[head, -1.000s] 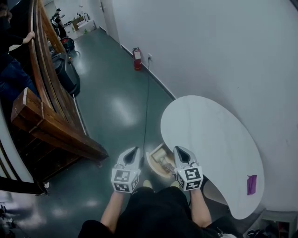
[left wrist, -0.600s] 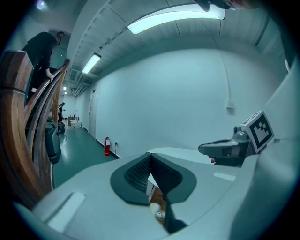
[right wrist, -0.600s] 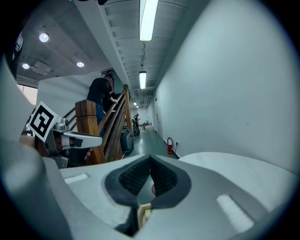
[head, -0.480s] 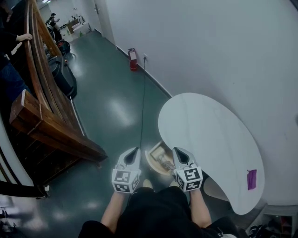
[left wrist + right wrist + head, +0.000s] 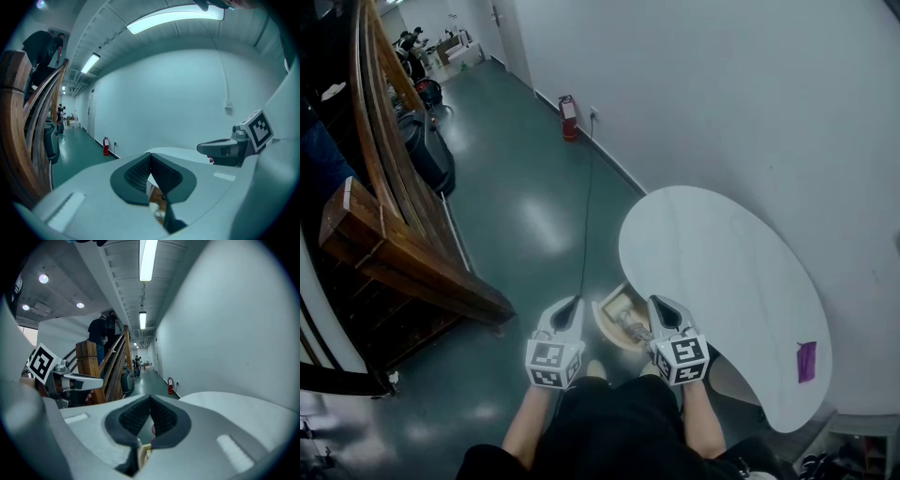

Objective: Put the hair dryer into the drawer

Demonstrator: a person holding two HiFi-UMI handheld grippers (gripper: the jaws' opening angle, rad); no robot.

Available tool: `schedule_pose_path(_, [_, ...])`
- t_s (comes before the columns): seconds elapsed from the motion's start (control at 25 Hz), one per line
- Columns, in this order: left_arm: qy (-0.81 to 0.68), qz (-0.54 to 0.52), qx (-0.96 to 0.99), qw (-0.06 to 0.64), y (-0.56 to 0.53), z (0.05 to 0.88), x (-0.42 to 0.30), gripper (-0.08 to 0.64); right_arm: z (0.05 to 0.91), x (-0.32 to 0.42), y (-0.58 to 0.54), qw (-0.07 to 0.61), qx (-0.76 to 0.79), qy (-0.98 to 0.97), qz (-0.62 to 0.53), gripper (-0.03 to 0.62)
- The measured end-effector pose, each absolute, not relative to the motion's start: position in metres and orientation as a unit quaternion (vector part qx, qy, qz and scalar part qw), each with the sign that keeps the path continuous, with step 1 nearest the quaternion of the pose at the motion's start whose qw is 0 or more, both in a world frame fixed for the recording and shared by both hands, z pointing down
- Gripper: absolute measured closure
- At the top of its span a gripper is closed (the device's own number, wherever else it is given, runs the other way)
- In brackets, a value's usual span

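Note:
A light wooden drawer (image 5: 610, 330) stands open under the near edge of the white rounded table (image 5: 722, 272). Pale and dark items (image 5: 628, 324) lie inside it; I cannot tell whether one is the hair dryer. My left gripper (image 5: 569, 308) hovers just left of the drawer and is shut and empty, its pads meeting in the left gripper view (image 5: 150, 156). My right gripper (image 5: 660, 306) sits over the drawer's right edge, also shut with nothing between its pads (image 5: 150, 400). Each gripper shows in the other's view, the right gripper (image 5: 224, 148) and the left gripper (image 5: 75, 379).
A wooden stair railing (image 5: 394, 234) runs along the left. A black cable (image 5: 586, 206) crosses the green floor towards a red fire extinguisher (image 5: 568, 117) by the white wall. A purple tape patch (image 5: 807, 361) marks the table. A dark bin (image 5: 427, 150) and people stand far off.
Both grippers stay where they were, shut. The head view has shifted slightly, and the hand that rested on the railing at the top left is gone from view.

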State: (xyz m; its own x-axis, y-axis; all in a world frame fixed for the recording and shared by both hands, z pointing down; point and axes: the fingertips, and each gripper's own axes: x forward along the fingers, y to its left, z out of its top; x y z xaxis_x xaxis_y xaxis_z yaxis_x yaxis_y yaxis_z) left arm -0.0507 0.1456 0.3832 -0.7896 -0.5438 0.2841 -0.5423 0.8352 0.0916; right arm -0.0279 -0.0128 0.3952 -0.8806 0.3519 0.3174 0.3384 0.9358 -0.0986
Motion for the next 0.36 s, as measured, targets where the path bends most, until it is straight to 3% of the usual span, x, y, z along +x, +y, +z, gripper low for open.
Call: schedule_pose_path(0.36, [-0.945, 0.0, 0.29, 0.15, 0.1445, 0.3821, -0.0537, 0.554, 0.3929, -0.0302, -0.0115, 0.165, -0.179, -0.97, 0.022, 0.588])
